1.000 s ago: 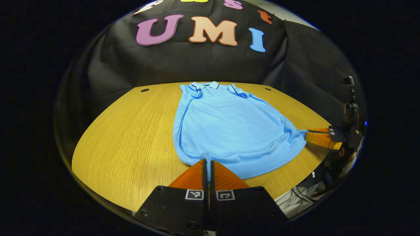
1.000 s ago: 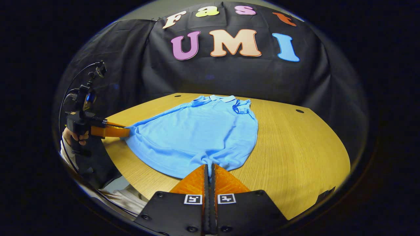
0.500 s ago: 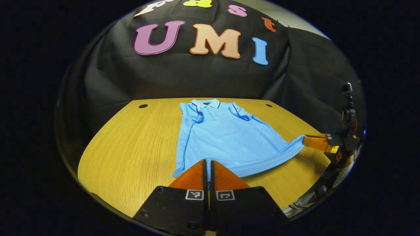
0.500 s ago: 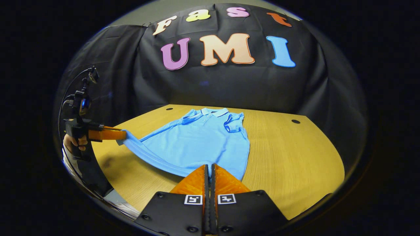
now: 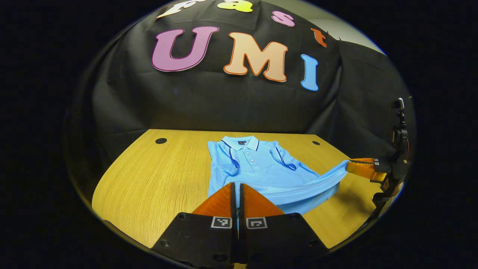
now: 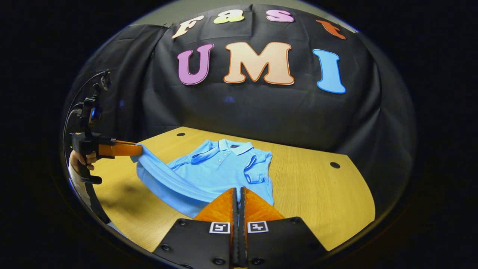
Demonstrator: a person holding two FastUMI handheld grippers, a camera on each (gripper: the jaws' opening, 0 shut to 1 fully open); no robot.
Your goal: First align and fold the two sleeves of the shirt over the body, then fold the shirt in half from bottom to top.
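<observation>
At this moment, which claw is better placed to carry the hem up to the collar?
Neither alone: the left claw and the right claw each pinch a bottom corner of the blue polo shirt, its hem lifted off the wooden table. Both seem equally placed.

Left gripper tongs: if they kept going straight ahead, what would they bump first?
Probably the light blue polo shirt itself: the left tongs, shut on its hem, point toward the collar. Beyond lie the wooden table and black cloth wall. Depth is uncertain.

A staged recording booth: black cloth wall (image 6: 261, 112) draped behind a wooden table (image 6: 317, 201).
</observation>
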